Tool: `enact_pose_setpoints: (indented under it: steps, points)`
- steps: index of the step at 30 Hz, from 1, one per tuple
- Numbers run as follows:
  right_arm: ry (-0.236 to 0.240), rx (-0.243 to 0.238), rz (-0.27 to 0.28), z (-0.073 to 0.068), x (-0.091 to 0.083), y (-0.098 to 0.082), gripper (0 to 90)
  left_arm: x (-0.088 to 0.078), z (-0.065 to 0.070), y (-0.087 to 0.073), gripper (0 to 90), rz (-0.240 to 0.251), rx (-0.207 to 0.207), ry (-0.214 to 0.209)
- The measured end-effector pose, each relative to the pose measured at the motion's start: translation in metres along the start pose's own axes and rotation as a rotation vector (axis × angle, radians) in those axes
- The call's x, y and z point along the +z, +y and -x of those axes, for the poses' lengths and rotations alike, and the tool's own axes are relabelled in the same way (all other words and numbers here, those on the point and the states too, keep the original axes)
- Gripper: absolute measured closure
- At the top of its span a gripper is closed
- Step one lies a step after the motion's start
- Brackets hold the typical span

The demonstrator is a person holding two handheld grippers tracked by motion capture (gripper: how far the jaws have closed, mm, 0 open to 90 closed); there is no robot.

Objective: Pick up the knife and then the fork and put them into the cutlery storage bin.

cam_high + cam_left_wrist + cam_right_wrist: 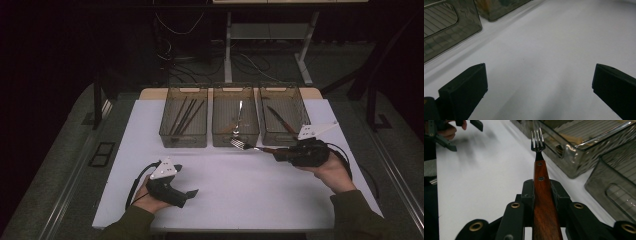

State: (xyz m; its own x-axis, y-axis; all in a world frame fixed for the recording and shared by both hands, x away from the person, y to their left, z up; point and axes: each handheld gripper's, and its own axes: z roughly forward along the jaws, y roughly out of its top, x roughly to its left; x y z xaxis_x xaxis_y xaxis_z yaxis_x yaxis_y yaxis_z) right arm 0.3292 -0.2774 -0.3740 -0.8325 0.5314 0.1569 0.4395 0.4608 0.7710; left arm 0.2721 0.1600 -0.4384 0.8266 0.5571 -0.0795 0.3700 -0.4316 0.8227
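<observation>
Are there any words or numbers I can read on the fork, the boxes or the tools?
None: no words, numbers or signs can be read anywhere.
The fork has a plain wooden handle with rivets.
The three see-through bins carry no label that shows.
The right tool, shut on the fork, and the left tool, open, are plain black.

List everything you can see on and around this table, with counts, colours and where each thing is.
bins: three, smoky clear plastic, in a row at the table's far side
chopsticks: several, dark, in the left bin
fork: one, steel tines, brown wooden handle, held above the table before the middle bin
cutlery: a few pieces, in the middle bin
knife: one, brown handle, in the right bin
table: one, white
left gripper: black, open, near side
right gripper: black, shut on the fork's handle
</observation>
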Motion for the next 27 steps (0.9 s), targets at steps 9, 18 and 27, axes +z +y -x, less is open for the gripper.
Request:
enact_pose_setpoints:
  steps: [9,18,27]
  points:
    - [-0.061,0.050,0.046,0.012,-0.010,0.005,75.7,0.000,0.000,0.000,0.0,0.000,0.001,0.002]
    - [-0.132,0.105,0.057,0.022,-0.014,0.008,75.7,0.001,0.000,0.000,0.0,-0.006,0.002,0.002]
    - [-0.208,0.163,0.078,0.032,-0.020,0.010,75.7,0.001,0.000,0.000,0.0,-0.007,0.002,0.003]
